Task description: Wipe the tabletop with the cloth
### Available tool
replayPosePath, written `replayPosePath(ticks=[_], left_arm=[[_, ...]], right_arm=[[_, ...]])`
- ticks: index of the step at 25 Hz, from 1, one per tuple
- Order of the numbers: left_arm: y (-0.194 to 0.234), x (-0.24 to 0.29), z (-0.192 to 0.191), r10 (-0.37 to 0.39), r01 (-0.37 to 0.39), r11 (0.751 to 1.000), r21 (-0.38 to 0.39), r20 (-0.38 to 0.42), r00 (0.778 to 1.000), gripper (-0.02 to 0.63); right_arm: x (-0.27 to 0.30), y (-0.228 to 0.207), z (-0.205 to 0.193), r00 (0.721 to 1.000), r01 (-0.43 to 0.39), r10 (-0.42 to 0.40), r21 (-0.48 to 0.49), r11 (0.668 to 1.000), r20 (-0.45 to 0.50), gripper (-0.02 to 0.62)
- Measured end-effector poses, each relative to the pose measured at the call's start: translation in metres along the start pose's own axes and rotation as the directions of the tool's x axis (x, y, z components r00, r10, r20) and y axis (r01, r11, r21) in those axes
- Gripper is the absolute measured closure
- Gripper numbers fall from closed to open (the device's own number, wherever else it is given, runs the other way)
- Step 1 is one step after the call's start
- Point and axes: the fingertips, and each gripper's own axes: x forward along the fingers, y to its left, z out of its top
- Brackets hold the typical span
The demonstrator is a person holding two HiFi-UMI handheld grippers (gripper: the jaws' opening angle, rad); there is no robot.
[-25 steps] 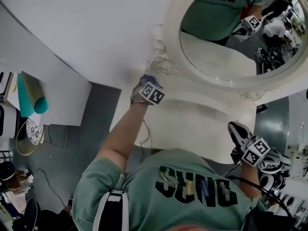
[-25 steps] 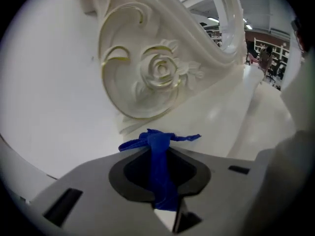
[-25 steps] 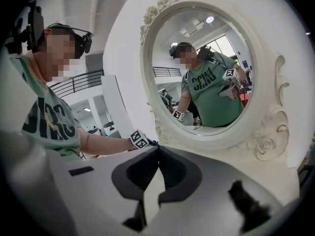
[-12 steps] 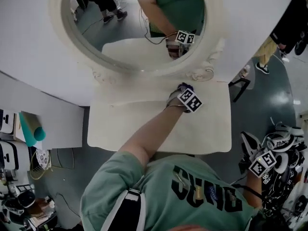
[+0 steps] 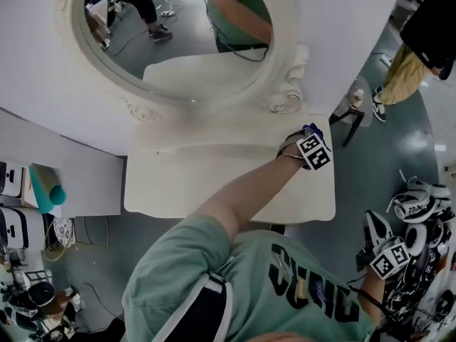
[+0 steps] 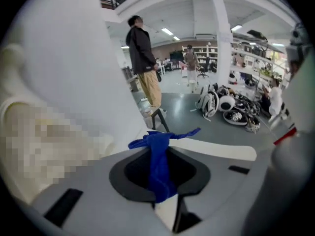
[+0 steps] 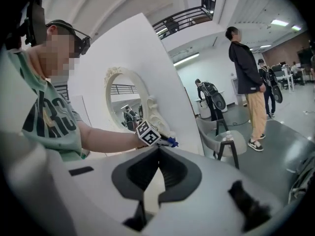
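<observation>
Meanwhile, the left gripper's fingers clamp a blue cloth at the white surface's right rear corner; the right gripper hangs aside, fingers pressed together.

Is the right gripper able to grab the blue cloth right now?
Probably not from there. The right gripper hangs shut off the edge of the tabletop, while the left gripper clamps the cloth at its far corner.
</observation>
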Motion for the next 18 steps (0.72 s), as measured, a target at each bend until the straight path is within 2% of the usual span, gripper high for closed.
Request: replayPosePath(ticks=[2, 3, 5, 7, 9, 11, 12, 14, 15, 18], left_arm=[[0.043, -0.044, -0.038, 0.053, -0.048, 0.994, -0.096, 0.051, 0.997, 0.523], [0.072, -0.070, -0.069, 0.096, -0.086, 0.984, -0.153, 0.061, 0.993, 0.523], [0.136, -0.132, -0.158, 0.205, -0.188, 0.944, -0.271, 0.036, 0.978, 0.523], [0.196, -0.203, -0.273, 0.320, -0.319, 0.877, -0.360, -0.059, 0.946, 0.523], [0.242, -0.271, -0.392, 0.400, -0.438, 0.798, -0.414, -0.179, 0.899, 0.523], [0.271, -0.327, -0.490, 0.450, -0.533, 0.725, -0.436, -0.286, 0.846, 0.523], [0.280, -0.346, -0.527, 0.461, -0.562, 0.700, -0.440, -0.324, 0.826, 0.523], [0.290, -0.365, -0.578, 0.465, -0.590, 0.679, -0.437, -0.366, 0.806, 0.523], [0.292, -0.365, -0.592, 0.461, -0.589, 0.678, -0.439, -0.371, 0.806, 0.523], [0.286, -0.346, -0.607, 0.419, -0.544, 0.701, -0.461, -0.351, 0.838, 0.523]], right_arm=[[0.034, 0.030, 0.009, 0.998, -0.058, 0.057, -0.036, 0.998, -0.011, 0.583], [0.056, 0.050, 0.012, 0.995, -0.096, 0.095, -0.059, 0.994, -0.023, 0.583], [0.105, 0.098, 0.017, 0.983, -0.180, 0.176, -0.108, 0.978, -0.050, 0.583], [0.155, 0.154, 0.020, 0.966, -0.256, 0.247, -0.145, 0.956, -0.075, 0.583], [0.200, 0.212, 0.021, 0.945, -0.324, 0.309, -0.179, 0.929, -0.103, 0.583], [0.235, 0.264, 0.021, 0.923, -0.381, 0.357, -0.210, 0.900, -0.146, 0.583], [0.249, 0.286, 0.020, 0.912, -0.405, 0.374, -0.222, 0.887, -0.169, 0.583], [0.272, 0.324, 0.014, 0.892, -0.443, 0.399, -0.243, 0.863, -0.210, 0.583], [0.281, 0.338, 0.010, 0.886, -0.455, 0.405, -0.253, 0.854, -0.226, 0.583], [0.292, 0.364, 0.004, 0.882, -0.458, 0.395, -0.271, 0.847, -0.256, 0.583]])
